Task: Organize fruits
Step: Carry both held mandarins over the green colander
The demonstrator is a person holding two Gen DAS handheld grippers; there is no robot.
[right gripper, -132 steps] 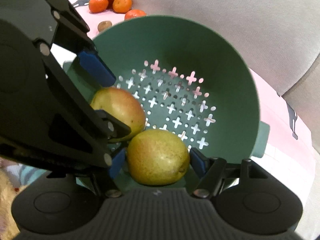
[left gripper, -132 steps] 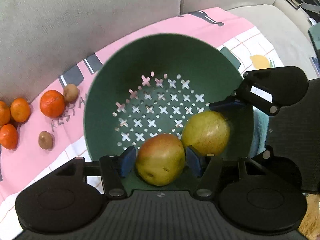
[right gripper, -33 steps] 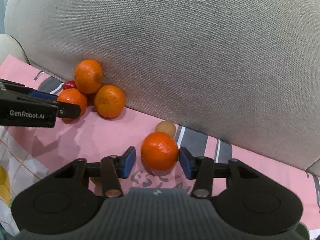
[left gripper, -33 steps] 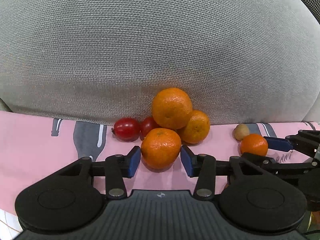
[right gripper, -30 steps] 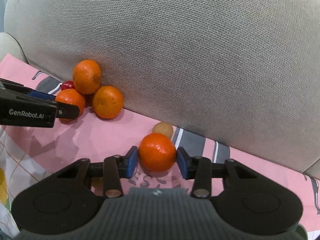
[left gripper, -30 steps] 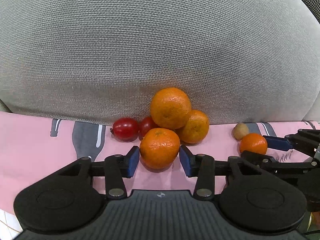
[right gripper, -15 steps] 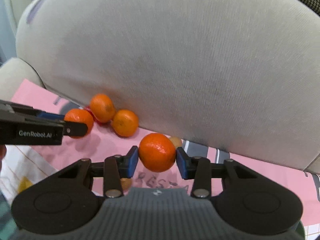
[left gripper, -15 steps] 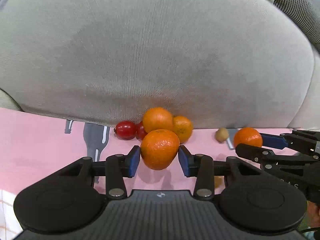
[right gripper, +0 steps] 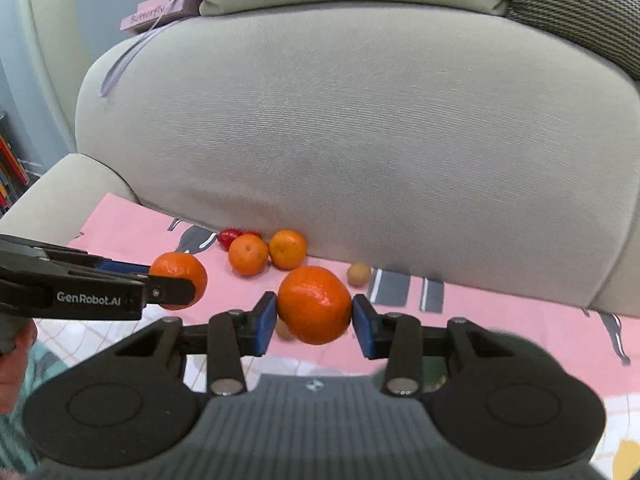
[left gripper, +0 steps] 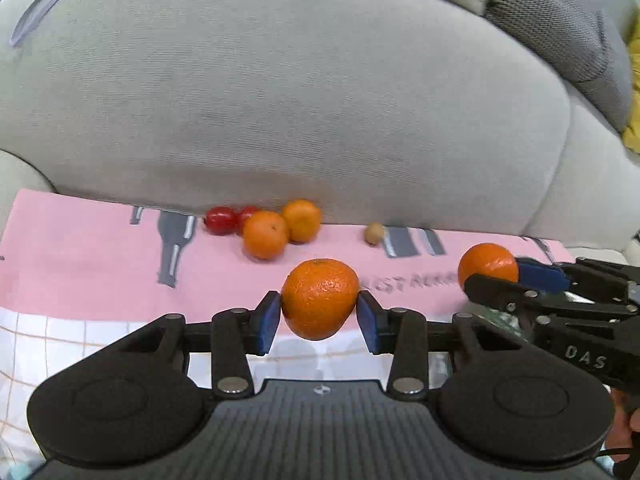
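While both tools hang above the pink patterned cloth [left gripper: 100, 264], I note my left gripper [left gripper: 319, 316] clamped by its blue pads on a round orange mandarin [left gripper: 319, 298], clear of the cloth. My right gripper [right gripper: 314, 322] likewise pinches a second orange mandarin [right gripper: 314, 304] aloft. Two further mandarins [right gripper: 266, 254] lie touching against the grey sofa cushion [right gripper: 360, 140], two red tomatoes [left gripper: 226, 220] just beside them, a small brown fruit [left gripper: 374, 233] near.
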